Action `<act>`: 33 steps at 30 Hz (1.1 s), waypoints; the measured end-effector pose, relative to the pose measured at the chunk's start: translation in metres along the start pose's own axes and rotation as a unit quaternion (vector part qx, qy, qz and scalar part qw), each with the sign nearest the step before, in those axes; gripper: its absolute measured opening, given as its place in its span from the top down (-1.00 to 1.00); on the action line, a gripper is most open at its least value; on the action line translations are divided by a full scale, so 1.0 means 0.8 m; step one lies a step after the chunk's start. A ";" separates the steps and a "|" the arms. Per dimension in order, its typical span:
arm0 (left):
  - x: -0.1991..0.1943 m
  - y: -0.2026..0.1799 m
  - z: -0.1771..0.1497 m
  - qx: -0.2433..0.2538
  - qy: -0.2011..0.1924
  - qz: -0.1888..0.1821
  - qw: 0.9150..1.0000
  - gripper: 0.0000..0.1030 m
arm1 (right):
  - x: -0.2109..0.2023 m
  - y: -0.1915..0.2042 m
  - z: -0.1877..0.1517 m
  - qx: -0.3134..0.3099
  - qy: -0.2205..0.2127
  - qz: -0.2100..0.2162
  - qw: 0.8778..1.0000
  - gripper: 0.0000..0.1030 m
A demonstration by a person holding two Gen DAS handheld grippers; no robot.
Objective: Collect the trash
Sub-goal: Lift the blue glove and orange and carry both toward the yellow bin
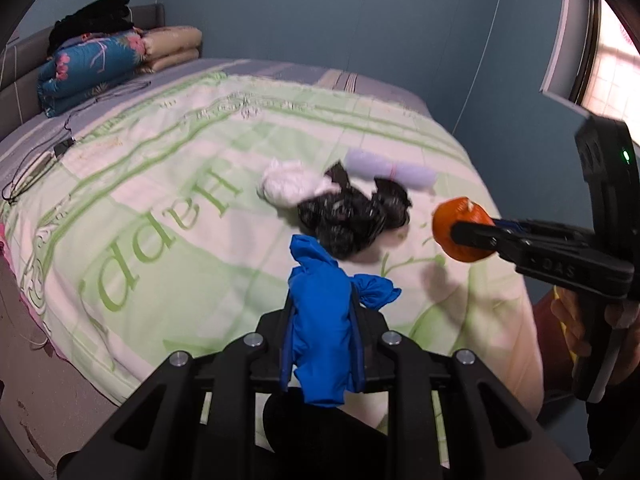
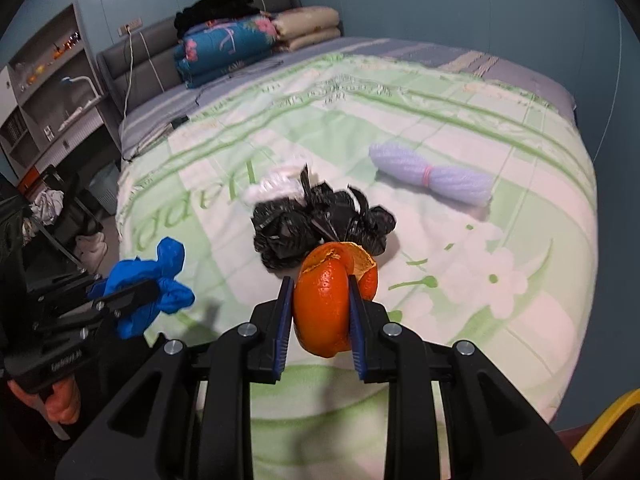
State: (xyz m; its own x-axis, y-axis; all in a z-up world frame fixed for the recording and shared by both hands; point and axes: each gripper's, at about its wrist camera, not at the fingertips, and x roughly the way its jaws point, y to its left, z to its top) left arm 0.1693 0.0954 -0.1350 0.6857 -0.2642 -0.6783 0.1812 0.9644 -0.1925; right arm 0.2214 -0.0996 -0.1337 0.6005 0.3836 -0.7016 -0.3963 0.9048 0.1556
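My left gripper [image 1: 320,292] is shut on a crumpled blue glove [image 1: 320,332], held above the near part of the bed; the same blue glove [image 2: 148,288] shows at the left of the right wrist view. My right gripper [image 2: 320,280] is shut on an orange peel [image 2: 330,300], also lifted off the bed; in the left wrist view the orange peel [image 1: 460,232] is at the right. On the bedspread lie a crumpled black plastic bag [image 1: 352,216] [image 2: 316,224], a white wad [image 1: 294,184] [image 2: 274,188] and a pale lilac bundle tied with a pink band [image 1: 390,170] [image 2: 432,178].
The bed has a green and white quilt [image 1: 168,216]. Folded blankets and dark clothes [image 2: 240,36] are stacked at the headboard, and cables [image 1: 36,164] trail on the far left. Shelves [image 2: 52,92] stand left of the bed. A yellow edge [image 2: 604,428] shows at bottom right.
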 end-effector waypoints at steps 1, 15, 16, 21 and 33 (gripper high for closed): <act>-0.006 -0.001 0.003 -0.002 -0.006 0.000 1.000 0.60 | -0.006 -0.001 0.000 0.001 -0.003 0.003 1.000 0.54; -0.088 -0.048 0.028 0.020 -0.077 -0.009 0.997 0.60 | -0.110 -0.006 -0.011 0.007 -0.054 0.004 0.998 0.53; -0.094 -0.052 0.027 0.022 -0.080 -0.008 0.996 0.60 | -0.115 -0.006 -0.012 0.006 -0.057 0.004 0.998 0.53; -0.119 -0.074 0.026 0.034 -0.093 -0.020 0.995 0.60 | -0.147 -0.006 -0.022 0.003 -0.075 -0.005 0.997 0.53; -0.181 -0.144 0.030 0.081 -0.141 -0.061 0.985 0.60 | -0.218 -0.032 -0.044 0.015 -0.113 -0.040 0.993 0.53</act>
State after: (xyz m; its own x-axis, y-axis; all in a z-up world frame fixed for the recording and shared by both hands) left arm 0.0664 0.0230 0.0024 0.8163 -0.3867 -0.4291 0.3684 0.9207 -0.1287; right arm 0.1025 -0.1964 -0.0397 0.7713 0.3394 -0.5385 -0.3226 0.9377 0.1290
